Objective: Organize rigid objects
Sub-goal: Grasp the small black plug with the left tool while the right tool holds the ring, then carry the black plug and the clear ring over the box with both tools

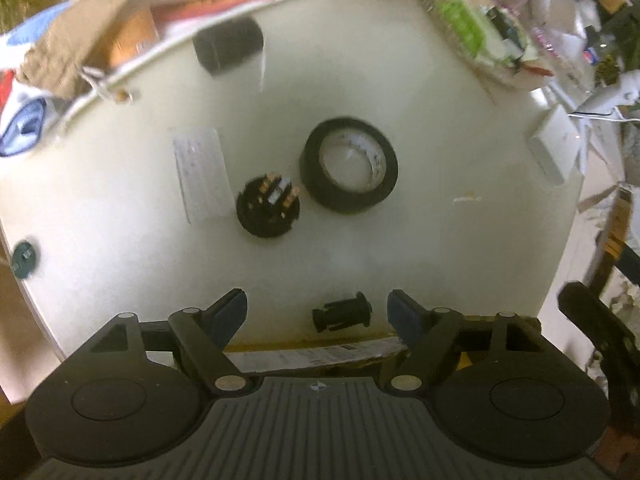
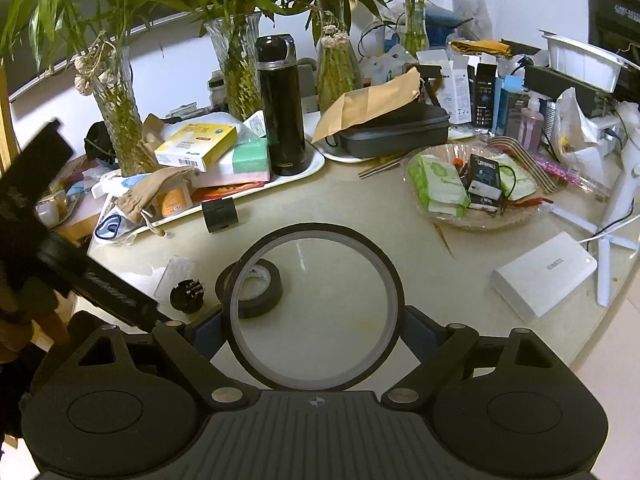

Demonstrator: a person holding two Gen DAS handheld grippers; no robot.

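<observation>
In the left wrist view my left gripper (image 1: pixel 318 304) points down at the cream table (image 1: pixel 440 248) with its jaws open. A small black plastic plug (image 1: pixel 342 316) lies on its side between the blue pads (image 1: pixel 230 312), touching neither. Beyond it are a black tape roll (image 1: pixel 348 166), a round black connector with metal pins (image 1: pixel 267 208) and a clear plastic strip (image 1: pixel 202 176). In the right wrist view my right gripper (image 2: pixel 316 328) is shut on a large thin black ring (image 2: pixel 316 230), held upright above the table. The tape roll (image 2: pixel 256 290) shows through the ring.
A white power bank (image 2: pixel 544 274) lies at the right, and a glass dish of packets (image 2: pixel 476 188) behind it. A small black box (image 2: pixel 220 214) stands by a cluttered white tray (image 2: pixel 316 168) holding a black flask (image 2: pixel 280 108). Vases of plants line the back. The table's near edge runs just under my left gripper.
</observation>
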